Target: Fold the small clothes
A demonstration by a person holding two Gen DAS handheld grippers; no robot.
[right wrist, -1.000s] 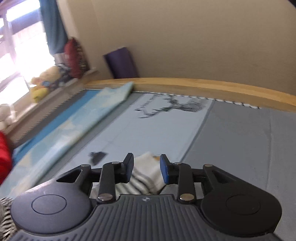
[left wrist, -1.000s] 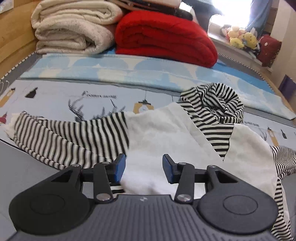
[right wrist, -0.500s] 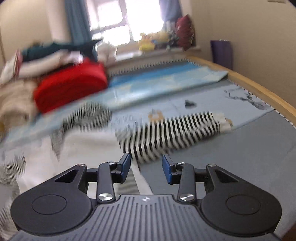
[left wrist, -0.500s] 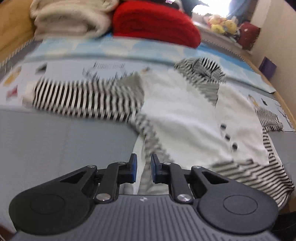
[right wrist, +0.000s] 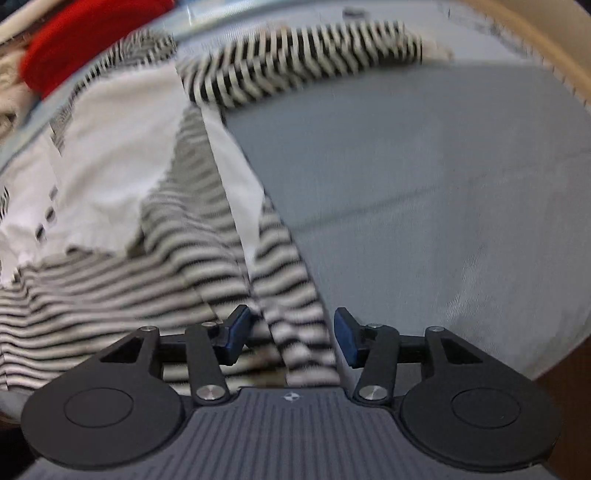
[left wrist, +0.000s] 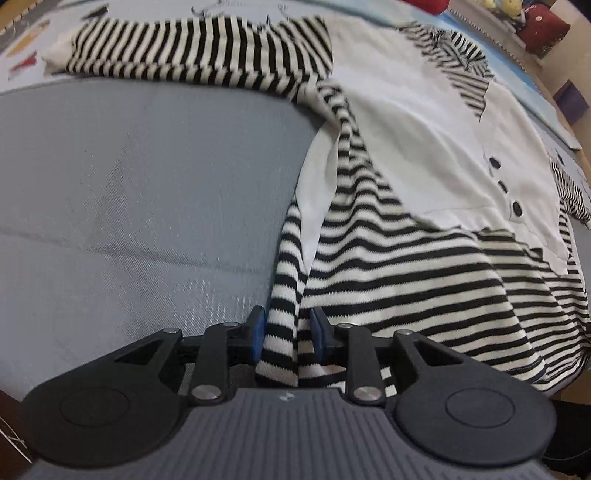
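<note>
A small white cardigan (left wrist: 417,122) with black-and-white striped sleeves, hood and hem lies spread on a grey mat (left wrist: 140,184). My left gripper (left wrist: 286,334) is shut on the striped hem corner (left wrist: 284,332) at the garment's near left edge. In the right wrist view the same cardigan (right wrist: 122,122) appears, blurred. My right gripper (right wrist: 291,334) is open, its jaws on either side of the striped hem corner (right wrist: 295,317) at the near right edge, not closed on it. One sleeve (left wrist: 192,51) stretches left, the other (right wrist: 295,55) right.
A red folded blanket (right wrist: 85,33) and cream bedding (right wrist: 11,92) lie behind the cardigan. A wooden edge (right wrist: 535,48) borders the mat on the right. A printed blue play mat (left wrist: 33,48) lies beyond the grey mat. A purple object (left wrist: 569,99) stands far right.
Both grippers have pulled back and down to the cardigan's near hem. The left one has closed on the left hem corner. The right one has swung over the right hem corner, still open.
</note>
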